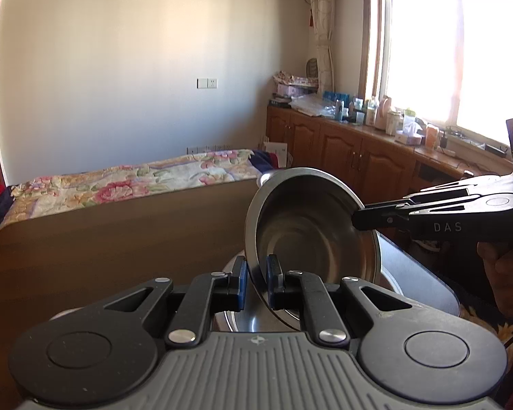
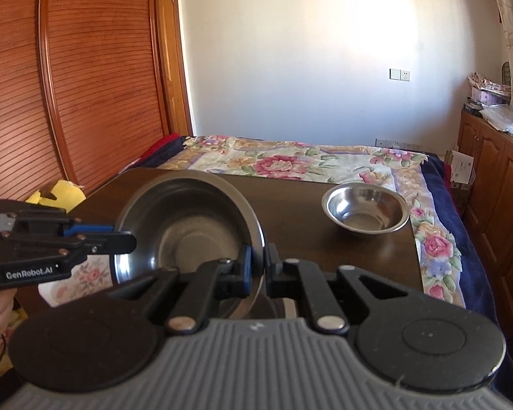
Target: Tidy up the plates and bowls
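Left claw point(image 2: 126, 242) is clamped on the near-left rim of a tilted steel bowl point(image 2: 188, 225), held up above the dark desk point(image 2: 290, 205). Moving right, the right claw point(image 2: 259, 266) pinches the same bowl's opposite rim. Further right, a second steel bowl point(image 2: 366, 210) sits upright on the desk, well apart, near the floral bed point(image 2: 290, 160).

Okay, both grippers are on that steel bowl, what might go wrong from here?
The held bowl is tilted steeply, pinched only at its thin rim by the left gripper and right gripper; it may slip or twist. Lowered carelessly, it might clang against the second bowl near the table edge.
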Motion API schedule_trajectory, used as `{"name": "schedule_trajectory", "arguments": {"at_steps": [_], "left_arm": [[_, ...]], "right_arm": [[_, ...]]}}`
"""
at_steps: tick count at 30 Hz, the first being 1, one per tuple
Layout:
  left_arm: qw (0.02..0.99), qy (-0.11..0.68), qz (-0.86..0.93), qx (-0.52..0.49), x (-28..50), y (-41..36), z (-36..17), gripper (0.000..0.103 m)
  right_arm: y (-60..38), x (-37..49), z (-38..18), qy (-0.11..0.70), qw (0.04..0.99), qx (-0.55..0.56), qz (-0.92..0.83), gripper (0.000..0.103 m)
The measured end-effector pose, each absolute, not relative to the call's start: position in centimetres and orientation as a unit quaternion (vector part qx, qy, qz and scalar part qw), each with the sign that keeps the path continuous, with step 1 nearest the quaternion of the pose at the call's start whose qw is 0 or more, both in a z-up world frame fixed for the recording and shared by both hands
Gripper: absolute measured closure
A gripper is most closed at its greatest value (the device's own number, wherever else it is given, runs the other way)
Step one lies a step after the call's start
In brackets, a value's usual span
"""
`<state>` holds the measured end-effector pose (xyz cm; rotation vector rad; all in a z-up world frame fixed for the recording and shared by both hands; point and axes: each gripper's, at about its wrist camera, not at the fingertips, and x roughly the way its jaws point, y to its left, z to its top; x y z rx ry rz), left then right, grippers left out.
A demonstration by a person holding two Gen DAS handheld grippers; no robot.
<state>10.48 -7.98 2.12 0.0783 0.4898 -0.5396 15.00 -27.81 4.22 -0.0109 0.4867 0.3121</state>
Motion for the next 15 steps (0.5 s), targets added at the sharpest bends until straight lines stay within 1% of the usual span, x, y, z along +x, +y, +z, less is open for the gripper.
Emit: {"name": "schedule_trajectory", "arguments": {"at_steps": [6, 15], "left_arm": [[0.929, 0.260, -0.263, 0.030, 10.7, -7.7, 0.5, 0.090], [0.925, 0.274, -0.261, 0.031, 10.6, -7.9, -0.5, 0.090]], "right_arm": [[-27.8, 14.9, 2.8, 0.251, 0.956, 0.004, 0.152, 0.093], [-27.7, 14.5, 1.1, 0.265, 0.953, 0.015, 0.149, 0.093]]}}
